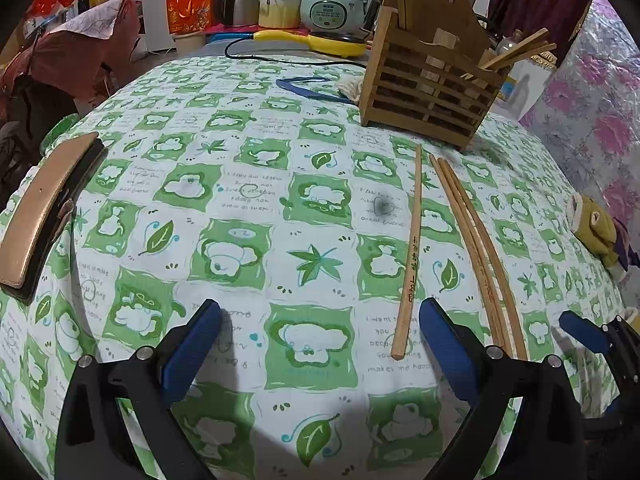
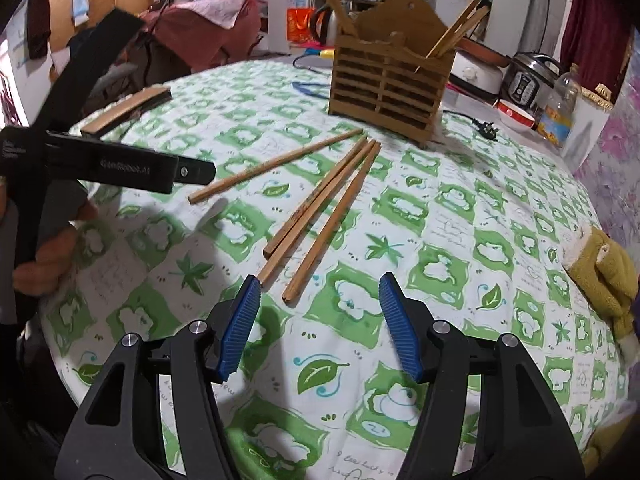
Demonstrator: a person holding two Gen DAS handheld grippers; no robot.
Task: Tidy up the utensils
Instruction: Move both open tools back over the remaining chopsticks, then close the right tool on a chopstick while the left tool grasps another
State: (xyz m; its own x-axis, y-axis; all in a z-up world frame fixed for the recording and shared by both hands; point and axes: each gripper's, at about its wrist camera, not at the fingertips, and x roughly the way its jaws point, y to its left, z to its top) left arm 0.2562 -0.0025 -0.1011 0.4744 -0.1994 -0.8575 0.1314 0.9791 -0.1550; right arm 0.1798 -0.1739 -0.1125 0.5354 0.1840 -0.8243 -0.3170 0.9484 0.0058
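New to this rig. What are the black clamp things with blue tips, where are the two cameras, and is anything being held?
No robot arm here: a person holds a two-finger gripper in each hand, each carrying a fisheye camera that looks forward along its fingers. So each picture shows its own black jaws and blue pads at the bottom.

The left wrist view shows the left gripper, open over the green patterned tablecloth. The right wrist view shows the right gripper, also open; neither holds anything.

On the cloth lie four loose chopsticks: a single chopstick apart, and a cluster of three just ahead of the right gripper. Behind them stands a wooden slatted holder with a few chopsticks already in it. The black tool at the left of the right wrist view is the other gripper, held by a hand.
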